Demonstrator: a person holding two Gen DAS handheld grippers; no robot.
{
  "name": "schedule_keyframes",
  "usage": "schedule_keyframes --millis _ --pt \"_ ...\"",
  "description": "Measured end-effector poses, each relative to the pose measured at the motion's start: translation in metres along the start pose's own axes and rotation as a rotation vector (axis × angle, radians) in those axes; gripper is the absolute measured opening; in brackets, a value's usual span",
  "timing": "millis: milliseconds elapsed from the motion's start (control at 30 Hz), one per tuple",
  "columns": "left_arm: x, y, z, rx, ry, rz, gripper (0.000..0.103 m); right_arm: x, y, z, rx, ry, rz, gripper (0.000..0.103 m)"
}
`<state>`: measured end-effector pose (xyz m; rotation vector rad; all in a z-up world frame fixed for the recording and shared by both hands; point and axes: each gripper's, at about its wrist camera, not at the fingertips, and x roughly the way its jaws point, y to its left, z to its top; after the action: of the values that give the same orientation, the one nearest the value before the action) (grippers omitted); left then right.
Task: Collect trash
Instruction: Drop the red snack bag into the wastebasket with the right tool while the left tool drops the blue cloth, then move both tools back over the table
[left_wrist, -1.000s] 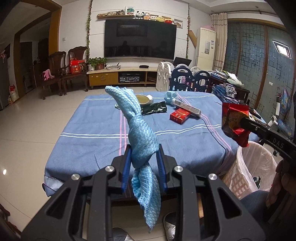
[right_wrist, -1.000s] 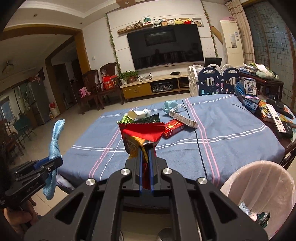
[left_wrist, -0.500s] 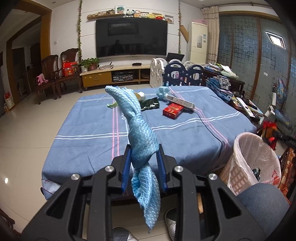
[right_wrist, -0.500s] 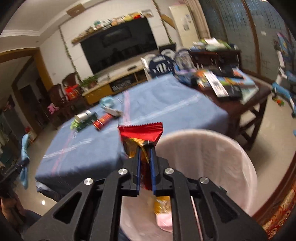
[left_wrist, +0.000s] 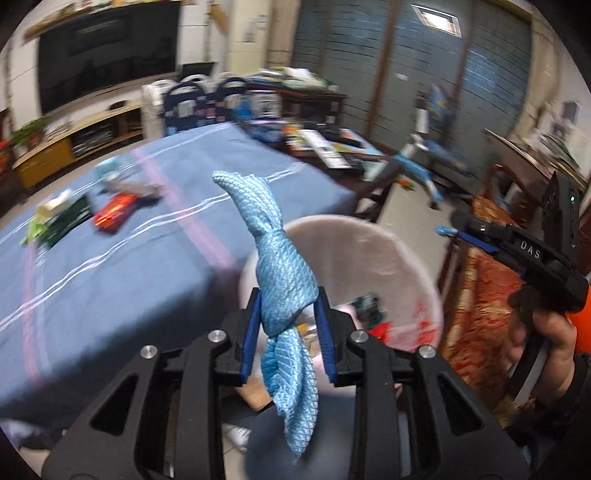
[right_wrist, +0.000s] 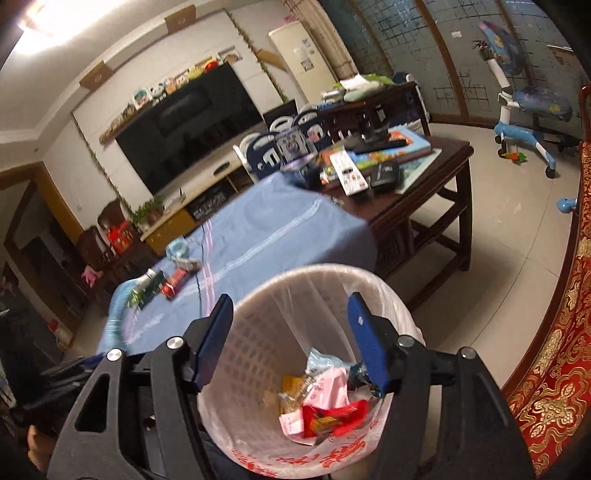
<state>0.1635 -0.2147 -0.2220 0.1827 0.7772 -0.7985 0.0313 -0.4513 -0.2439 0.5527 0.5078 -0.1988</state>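
Observation:
My left gripper (left_wrist: 287, 317) is shut on a knotted light blue cloth (left_wrist: 284, 280) and holds it over the white trash basket (left_wrist: 399, 254). My right gripper (right_wrist: 290, 321) is open and empty above the same basket (right_wrist: 258, 354). A red snack wrapper (right_wrist: 334, 415) lies inside the basket on other wrappers. My right gripper also shows at the right of the left wrist view (left_wrist: 447, 232). Trash lies on the blue tablecloth (left_wrist: 110, 266): a red box (left_wrist: 114, 214), a dark green wrapper (left_wrist: 64, 223) and a white box (left_wrist: 129, 186).
A dark wooden side table (right_wrist: 417, 192) with remotes and books stands beyond the basket. A red and gold patterned sofa edge (right_wrist: 561, 369) runs along the right. A blue child's scooter (right_wrist: 528, 122) stands on the tiled floor.
My right gripper has opened and the red wrapper has dropped into the basket. My left gripper has swung right with the cloth, from over the table to over the basket.

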Motion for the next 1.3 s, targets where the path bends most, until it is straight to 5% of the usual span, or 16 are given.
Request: schedule_keyframes --millis 33,100,133,233,400,600,733,933,1033,1300 --pt "0.006 -0.008 0.005 0.014 0.000 -0.014 0.037 -0.005 0.006 0.003 0.000 -0.015 0.010 0.063" --pt "0.026 -0.026 0.016 0.044 0.028 -0.014 0.087 -0.007 0.013 0.009 -0.010 -0.027 0.028 0.064" --pt "0.030 -0.030 0.018 0.060 0.023 0.026 0.093 -0.007 0.021 0.009 -0.026 -0.026 0.038 0.066" --pt "0.028 -0.027 0.011 0.086 0.014 0.117 0.094 -0.004 0.040 0.001 -0.074 -0.003 0.056 0.066" --pt "-0.038 0.028 -0.017 -0.001 -0.106 0.267 0.100 0.009 0.077 -0.020 -0.156 0.037 0.095 0.066" --pt "-0.147 0.118 -0.075 -0.195 -0.266 0.589 0.100 0.038 0.162 -0.035 -0.276 0.055 0.202 0.070" --pt "-0.187 0.164 -0.109 -0.317 -0.330 0.761 0.100 0.055 0.214 -0.044 -0.319 0.038 0.255 0.074" --pt "-0.192 0.185 -0.122 -0.386 -0.335 0.788 0.100 0.073 0.248 -0.069 -0.415 0.039 0.232 0.075" --pt "-0.190 0.182 -0.121 -0.364 -0.330 0.782 0.100 0.068 0.240 -0.067 -0.377 0.013 0.243 0.087" --pt "-0.191 0.181 -0.125 -0.404 -0.328 0.753 0.100 0.076 0.231 -0.063 -0.336 0.040 0.231 0.087"
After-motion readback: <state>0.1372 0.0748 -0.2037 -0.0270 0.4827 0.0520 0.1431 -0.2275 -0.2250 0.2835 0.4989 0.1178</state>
